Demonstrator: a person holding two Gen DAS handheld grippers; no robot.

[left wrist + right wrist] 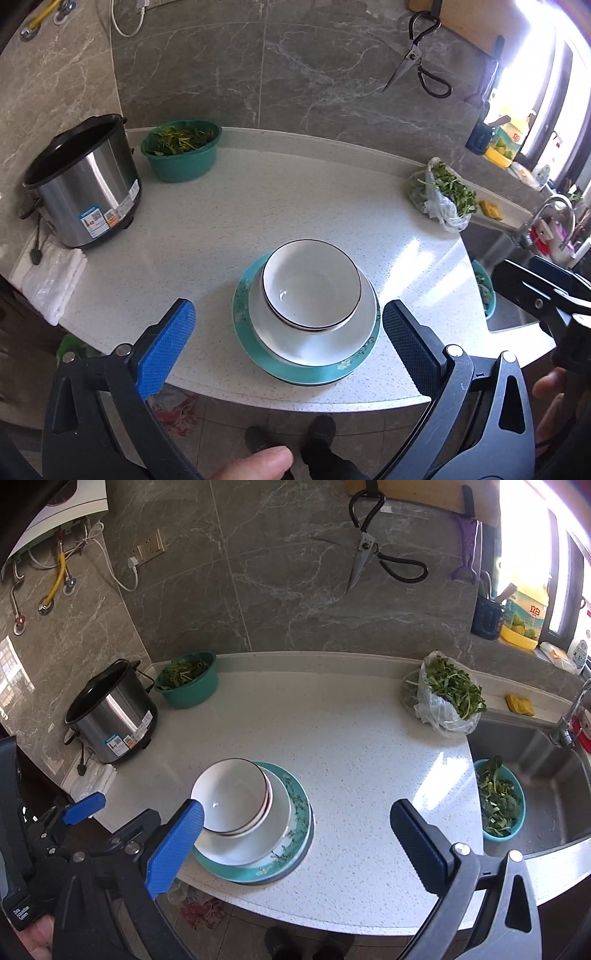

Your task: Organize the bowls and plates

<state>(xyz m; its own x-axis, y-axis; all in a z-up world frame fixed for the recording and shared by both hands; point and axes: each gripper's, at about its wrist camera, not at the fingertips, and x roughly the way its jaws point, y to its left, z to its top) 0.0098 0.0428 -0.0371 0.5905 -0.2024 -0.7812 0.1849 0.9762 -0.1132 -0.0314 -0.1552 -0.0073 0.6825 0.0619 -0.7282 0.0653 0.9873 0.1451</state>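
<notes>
The bowls (311, 288) sit nested on a white plate (314, 332) over a teal plate (258, 354), near the counter's (295, 192) near edge. The stack lies straight ahead of the left gripper (288, 332), between its wide open, empty fingers; this one seems nearer. From the right gripper (295, 842), also wide open and empty, the stack is to the left. The cooker's (110, 716) label is unreadable; the yellow bottle (524, 613) shows "立白".
</notes>
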